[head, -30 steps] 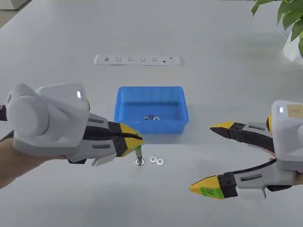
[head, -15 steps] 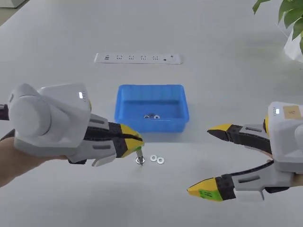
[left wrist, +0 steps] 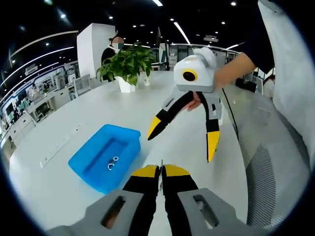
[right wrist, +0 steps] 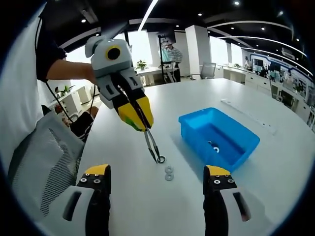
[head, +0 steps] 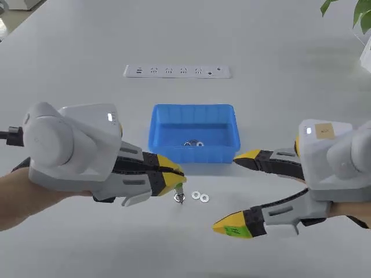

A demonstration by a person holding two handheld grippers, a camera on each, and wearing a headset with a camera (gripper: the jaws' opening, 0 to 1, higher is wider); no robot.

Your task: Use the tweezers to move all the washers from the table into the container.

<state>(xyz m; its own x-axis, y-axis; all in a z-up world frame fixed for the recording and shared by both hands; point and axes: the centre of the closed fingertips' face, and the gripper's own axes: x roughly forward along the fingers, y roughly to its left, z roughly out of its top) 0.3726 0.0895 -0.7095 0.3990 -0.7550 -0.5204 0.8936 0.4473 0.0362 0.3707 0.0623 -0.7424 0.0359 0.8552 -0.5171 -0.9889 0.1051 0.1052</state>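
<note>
Now, left claw (head: pixel 181 177) tight on tweezers (right wrist: pixel 151 140) slanting down to 1 washer (right wrist: pixel 161 159); right claw (head: pixel 227 191) spread wide, level.

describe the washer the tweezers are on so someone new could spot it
Find the blue container; on the table in front of it, three washers lie in a row. Yours is the washer at the row's left end in the head view, the one at the tweezers' tips; the other two lie untouched.
</note>
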